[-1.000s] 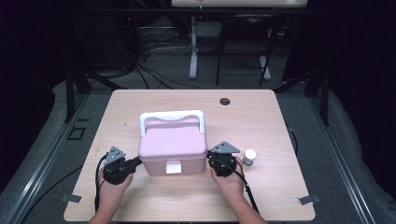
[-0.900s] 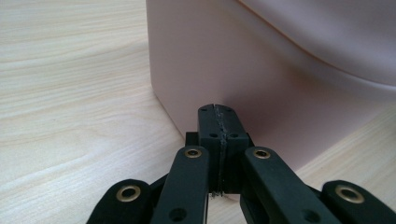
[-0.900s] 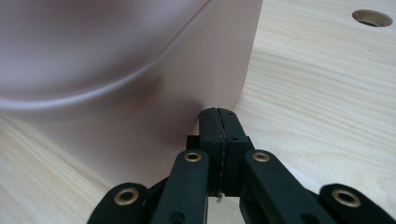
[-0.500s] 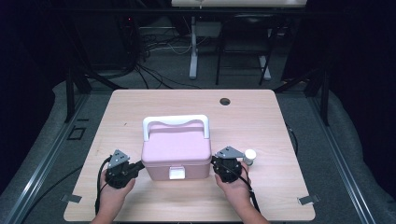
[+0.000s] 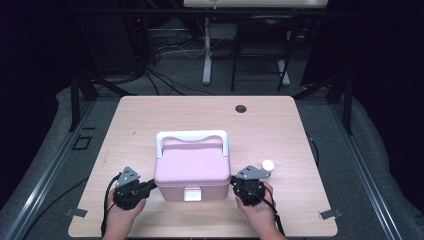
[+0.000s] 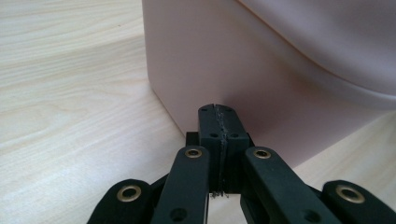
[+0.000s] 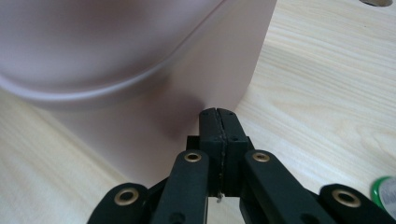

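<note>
Pink lidded box [image 5: 192,170] w/ white handle [image 5: 192,137] sits lower centre of the high view, on the wood table [image 5: 280,130], front latch [image 5: 192,194] facing the bottom edge. Left gripper [image 5: 150,186] at lower left of frame, jaws fully closed on nothing, tips against the box's left wall near its front corner; left gripper view confirms: jaws pressed together, pink wall directly ahead. Right gripper [image 5: 234,186] lower right of centre, likewise closed and empty, tips at the box's right wall [image 7: 140,107]. Contact vs. hairline gap can't be settled at this res.; appears touching on both sides. Small white-capped item [image 5: 268,164] lies just beside the right gripper, toward frame right. Judgement: step in hand is a two-sided squeeze to shift or square the box. Recommend: keep both tips at equal height, low on the walls below the lid seam, push evenly so the box doesn't yaw; watch the capped item, as the right gripper's body could knock it.
</note>
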A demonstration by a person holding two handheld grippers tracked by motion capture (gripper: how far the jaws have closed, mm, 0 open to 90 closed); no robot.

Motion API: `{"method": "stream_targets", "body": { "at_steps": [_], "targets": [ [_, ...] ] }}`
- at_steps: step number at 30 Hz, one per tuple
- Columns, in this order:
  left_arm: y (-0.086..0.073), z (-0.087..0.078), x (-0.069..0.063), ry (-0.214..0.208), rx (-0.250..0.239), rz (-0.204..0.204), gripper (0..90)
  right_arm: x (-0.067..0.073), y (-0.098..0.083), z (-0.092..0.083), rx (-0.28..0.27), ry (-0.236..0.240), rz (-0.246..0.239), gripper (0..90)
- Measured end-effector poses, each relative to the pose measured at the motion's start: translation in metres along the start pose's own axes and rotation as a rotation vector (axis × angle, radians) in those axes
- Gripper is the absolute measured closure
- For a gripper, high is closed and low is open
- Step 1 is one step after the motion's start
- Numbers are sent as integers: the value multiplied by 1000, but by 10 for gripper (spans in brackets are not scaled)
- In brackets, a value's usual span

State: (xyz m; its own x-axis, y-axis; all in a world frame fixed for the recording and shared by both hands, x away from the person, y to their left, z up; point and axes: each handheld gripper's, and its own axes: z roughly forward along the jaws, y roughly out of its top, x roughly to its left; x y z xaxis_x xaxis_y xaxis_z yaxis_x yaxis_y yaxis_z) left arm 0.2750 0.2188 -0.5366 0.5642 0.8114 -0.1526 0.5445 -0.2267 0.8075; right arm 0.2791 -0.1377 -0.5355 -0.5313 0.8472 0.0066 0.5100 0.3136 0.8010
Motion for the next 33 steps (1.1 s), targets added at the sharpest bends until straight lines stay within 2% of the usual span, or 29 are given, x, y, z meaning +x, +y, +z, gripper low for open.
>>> {"method": "stream_targets", "body": {
  "at_steps": [7,15,23,28,33],
  "targets": [
    [-4,-4,-10,-16,7,-2,900,3,-9,-14,15,1,-1,900],
    [-8,-9,-20,-36,22,17,900,8,-19,-30,24,-1,-5,900],
    [-11,-11,-24,-50,20,17,900,10,-25,-38,24,2,-22,900],
    [-14,-13,-26,-62,17,4,900,11,-28,-40,14,-2,-11,900],
    [-15,-15,-28,-67,21,17,900,11,-29,-42,20,2,-6,900]
  ]
}}
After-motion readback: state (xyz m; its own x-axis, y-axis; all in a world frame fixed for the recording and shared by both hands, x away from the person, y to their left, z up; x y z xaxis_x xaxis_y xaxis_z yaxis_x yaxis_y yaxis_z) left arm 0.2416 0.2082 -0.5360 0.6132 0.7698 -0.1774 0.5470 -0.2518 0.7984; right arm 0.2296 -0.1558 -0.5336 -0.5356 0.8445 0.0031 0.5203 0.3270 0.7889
